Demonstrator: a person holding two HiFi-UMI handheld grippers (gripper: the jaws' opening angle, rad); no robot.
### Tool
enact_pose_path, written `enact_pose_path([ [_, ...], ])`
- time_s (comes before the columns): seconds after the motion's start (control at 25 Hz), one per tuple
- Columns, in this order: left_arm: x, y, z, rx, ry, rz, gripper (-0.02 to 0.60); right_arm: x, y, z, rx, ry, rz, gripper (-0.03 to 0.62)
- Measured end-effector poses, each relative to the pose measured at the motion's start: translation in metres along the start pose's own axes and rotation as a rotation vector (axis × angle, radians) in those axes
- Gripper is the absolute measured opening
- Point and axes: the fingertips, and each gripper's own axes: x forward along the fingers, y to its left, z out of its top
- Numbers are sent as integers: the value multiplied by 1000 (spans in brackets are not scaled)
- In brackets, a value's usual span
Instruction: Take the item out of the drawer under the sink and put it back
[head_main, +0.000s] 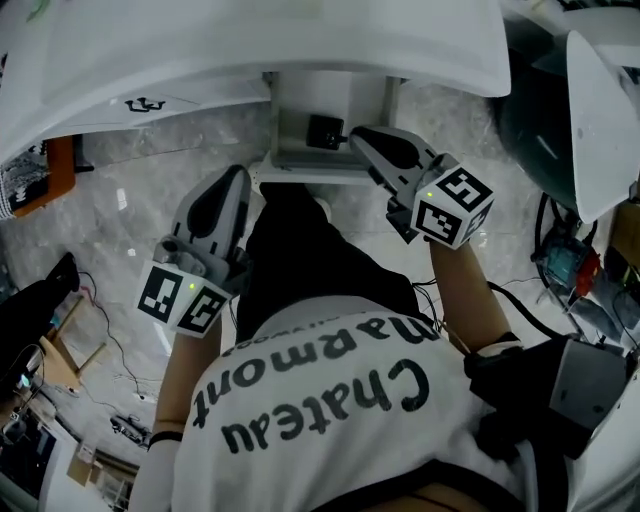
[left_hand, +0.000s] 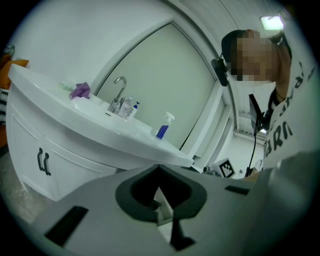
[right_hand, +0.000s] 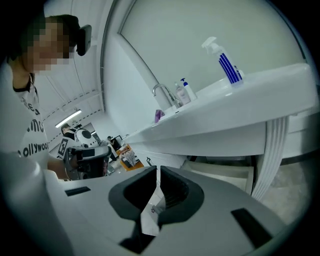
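The white sink counter (head_main: 300, 40) spans the top of the head view. Beneath it a white drawer (head_main: 300, 150) stands pulled out, with a small black object (head_main: 325, 130) in it. The right gripper view shows the same drawer (right_hand: 225, 172) under the counter, pale and open. My right gripper (head_main: 355, 138) reaches to the drawer's front right, just beside the black object; its jaws are shut with nothing in them (right_hand: 157, 170). My left gripper (head_main: 240, 178) hangs lower left of the drawer, apart from it, with its jaws meeting at the tip and empty (left_hand: 158, 167).
On the counter stand a chrome tap (left_hand: 119, 92), small bottles, a blue-striped spray bottle (left_hand: 162, 127) and a purple cloth (left_hand: 80, 91). A cabinet door with black handles (left_hand: 44, 161) is left of the drawer. Cables and clutter (head_main: 60, 340) lie on the marble floor at both sides.
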Motion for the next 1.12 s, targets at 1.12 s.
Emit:
enact_pose_path([
  [1.12, 48, 61, -41, 51, -21, -38, 9, 92, -42, -113, -727, 382, 41, 264],
])
